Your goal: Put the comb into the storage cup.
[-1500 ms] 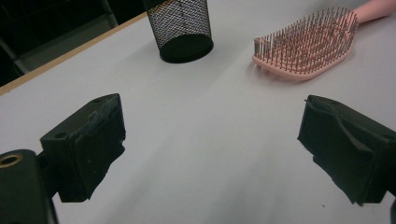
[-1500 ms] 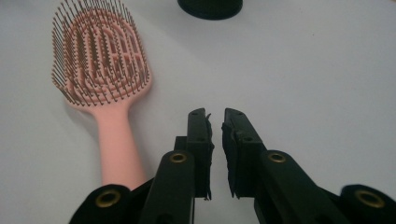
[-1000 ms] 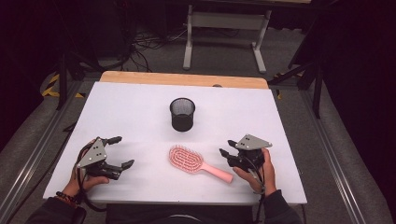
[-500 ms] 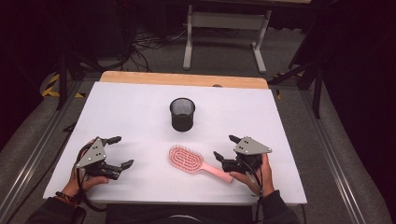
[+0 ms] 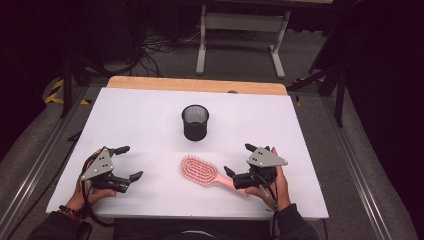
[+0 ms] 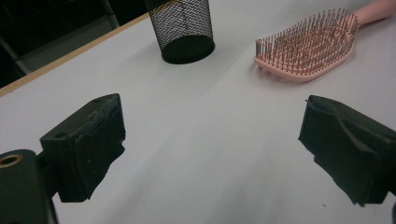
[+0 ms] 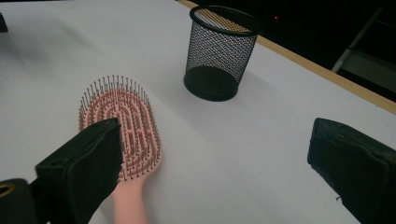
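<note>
Two grippers on the white table (image 5: 150, 115), two things between them, that's the whole count. One pink hairbrush (image 5: 200, 171) lies flat near the front edge, bristles up, its handle pointing toward the person's right side. One black mesh cup (image 5: 195, 122) stands upright behind it, near the middle of the table and apart from the brush. The right gripper (image 5: 239, 164) sits just beside the handle end of the brush, jaws spread wide; in the right gripper view one jaw hangs over the brush (image 7: 122, 128) where head meets handle, the other is well off to the side over bare table, and nothing is pinched between them. The left gripper (image 5: 129, 163) rests on the table well apart from the brush, its jaws also wide apart with only bare surface between them; its view looks across at the cup (image 6: 183, 29) and the brush head (image 6: 306, 49). One hand on each gripper, both forearms coming in from the near edge.
</note>
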A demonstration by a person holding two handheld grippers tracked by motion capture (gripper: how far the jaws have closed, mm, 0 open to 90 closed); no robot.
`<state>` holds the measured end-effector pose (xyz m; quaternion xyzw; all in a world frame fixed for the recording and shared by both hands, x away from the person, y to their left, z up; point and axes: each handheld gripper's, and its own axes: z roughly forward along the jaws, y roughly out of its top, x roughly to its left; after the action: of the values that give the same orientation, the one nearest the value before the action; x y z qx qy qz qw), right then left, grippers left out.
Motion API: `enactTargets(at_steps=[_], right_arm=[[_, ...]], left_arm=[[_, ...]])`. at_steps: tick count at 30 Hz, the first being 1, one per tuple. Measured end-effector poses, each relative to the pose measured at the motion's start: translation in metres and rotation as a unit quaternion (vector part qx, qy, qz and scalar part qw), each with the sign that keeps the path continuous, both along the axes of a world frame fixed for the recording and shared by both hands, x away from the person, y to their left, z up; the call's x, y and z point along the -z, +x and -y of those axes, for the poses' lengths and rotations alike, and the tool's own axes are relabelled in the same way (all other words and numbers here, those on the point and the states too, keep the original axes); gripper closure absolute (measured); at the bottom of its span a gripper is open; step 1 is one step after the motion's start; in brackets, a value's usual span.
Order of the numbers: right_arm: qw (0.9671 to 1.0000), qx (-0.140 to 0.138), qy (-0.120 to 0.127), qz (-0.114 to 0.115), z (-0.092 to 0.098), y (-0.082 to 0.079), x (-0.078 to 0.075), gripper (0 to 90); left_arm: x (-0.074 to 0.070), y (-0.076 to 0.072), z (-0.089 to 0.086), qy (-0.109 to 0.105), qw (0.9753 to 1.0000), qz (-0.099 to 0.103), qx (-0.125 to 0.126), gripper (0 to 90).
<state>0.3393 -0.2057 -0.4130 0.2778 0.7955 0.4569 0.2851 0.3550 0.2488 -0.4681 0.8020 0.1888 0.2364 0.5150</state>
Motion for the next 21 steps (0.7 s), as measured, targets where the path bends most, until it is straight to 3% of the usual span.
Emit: enactTargets(at_steps=[10,19,21], right_arm=[[0.9991,-0.017,-0.031,-0.021,-0.009,0.003,-0.004,6.1],[0.9953,-0.036,-0.068,-0.059,-0.021,0.007,0.000,5.8],[0.9931,-0.044,-0.081,-0.071,-0.025,0.008,0.002,5.8]], left_arm=[[0.000,0.000,-0.001,-0.001,1.0000,0.003,-0.003,7.2],[0.000,0.000,-0.002,-0.002,1.0000,0.002,-0.004,6.9],[0.000,0.000,-0.002,-0.003,1.0000,0.002,-0.004,6.9]])
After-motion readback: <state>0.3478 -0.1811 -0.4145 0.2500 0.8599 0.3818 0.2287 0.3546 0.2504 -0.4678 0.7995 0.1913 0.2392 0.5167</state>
